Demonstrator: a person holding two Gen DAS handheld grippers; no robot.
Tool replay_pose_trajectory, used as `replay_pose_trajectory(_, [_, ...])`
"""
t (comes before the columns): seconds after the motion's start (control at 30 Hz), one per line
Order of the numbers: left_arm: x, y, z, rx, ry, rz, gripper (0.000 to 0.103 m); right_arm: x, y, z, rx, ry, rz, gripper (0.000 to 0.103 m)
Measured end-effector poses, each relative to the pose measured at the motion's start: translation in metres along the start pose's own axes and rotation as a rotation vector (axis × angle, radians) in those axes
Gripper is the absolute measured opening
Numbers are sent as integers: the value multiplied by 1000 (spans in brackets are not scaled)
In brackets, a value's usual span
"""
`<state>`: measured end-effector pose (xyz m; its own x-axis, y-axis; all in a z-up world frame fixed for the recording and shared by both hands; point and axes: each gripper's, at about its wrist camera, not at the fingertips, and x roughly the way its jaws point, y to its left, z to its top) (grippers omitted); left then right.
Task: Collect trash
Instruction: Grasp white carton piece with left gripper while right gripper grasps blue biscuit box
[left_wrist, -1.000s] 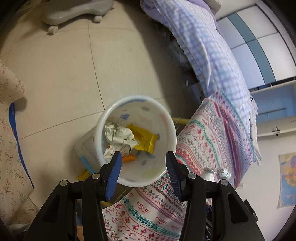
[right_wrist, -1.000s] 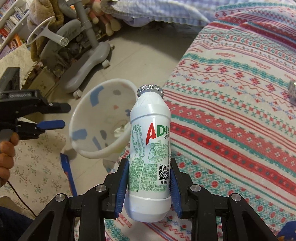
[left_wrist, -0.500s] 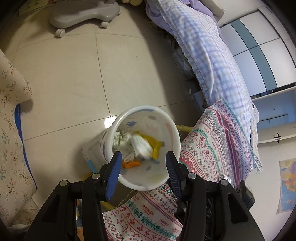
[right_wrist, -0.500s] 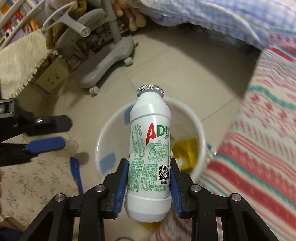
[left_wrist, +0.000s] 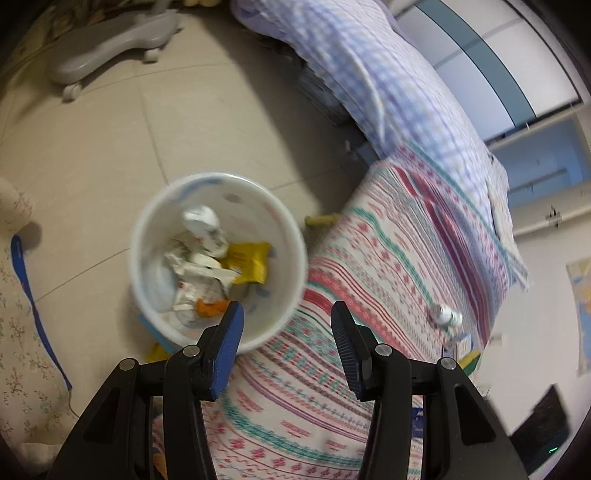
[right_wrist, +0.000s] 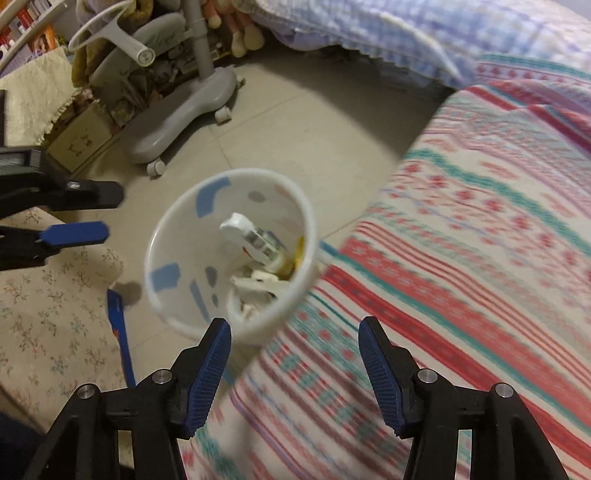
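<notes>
A white trash bin (left_wrist: 147, 236) (right_wrist: 162, 236) stands on the floor beside the bed. A white AD drink bottle (left_wrist: 205, 230) (right_wrist: 255, 240) lies inside it on crumpled paper and a yellow wrapper (left_wrist: 249, 262). My left gripper (left_wrist: 286, 334) is open and empty above the bin's near rim; its fingers also show at the left of the right wrist view (right_wrist: 74, 232). My right gripper (right_wrist: 295, 349) is open and empty above the bin and bed edge. Another small white bottle (left_wrist: 445, 315) lies on the bed.
The patterned blanket (left_wrist: 388, 277) (right_wrist: 480, 240) covers the bed at right. A checked quilt (left_wrist: 388, 81) lies beyond. A grey wheeled chair base (right_wrist: 184, 122) (left_wrist: 110, 48) stands on the tiled floor. A floral cloth (right_wrist: 44, 306) is at left. Small items (left_wrist: 465, 350) lie near the bed's edge.
My right gripper opened and let go of the AD bottle, which dropped into the bin. Both views have shifted towards the bed.
</notes>
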<state>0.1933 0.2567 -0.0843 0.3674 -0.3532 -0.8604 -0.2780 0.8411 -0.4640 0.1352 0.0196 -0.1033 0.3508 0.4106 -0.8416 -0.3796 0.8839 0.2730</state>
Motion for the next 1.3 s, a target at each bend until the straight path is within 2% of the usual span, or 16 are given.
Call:
replay_pose_trajectory(0.17, [18,-46,-23,87,55,-18,52,-71,-29,-9,7,-96,-31,64])
replay_pose_trajectory(0.3, [37,-81,-43,149,87,-6,52,-130,-77,-22,107,-231,-42,74])
replay_pose_trajectory(0.37, [44,-94,-52,167,100,-4,52,-157,-112,-37,182,-306,-72,79])
replay_pose_trajectory(0.63, [77,-164,-93,277,153,-8,52,-219,-229,-69,546,-424,-150,79])
replay_pose_trajectory(0.77, [89,-187,-110,299,190,-18,52,-230,-269,-85,675,-432,-197,80])
replay_pose_trajectory(0.87, [98,-202,-134,302,256,-42,52,-233,-292,-93,738,-415,-222,80])
replay_pose_trajectory(0.97, [103,-207,-157,254,290,-36,52,-238,-317,-105,809,-402,-226,80])
replay_pose_trajectory(1.07, [105,-215,-179,250,321,-49,52,-239,-338,-114,876,-382,-241,80])
replay_pose_trajectory(1.3, [130,-216,-202,249,323,-10,51,-228,-372,-129,961,-317,-267,80])
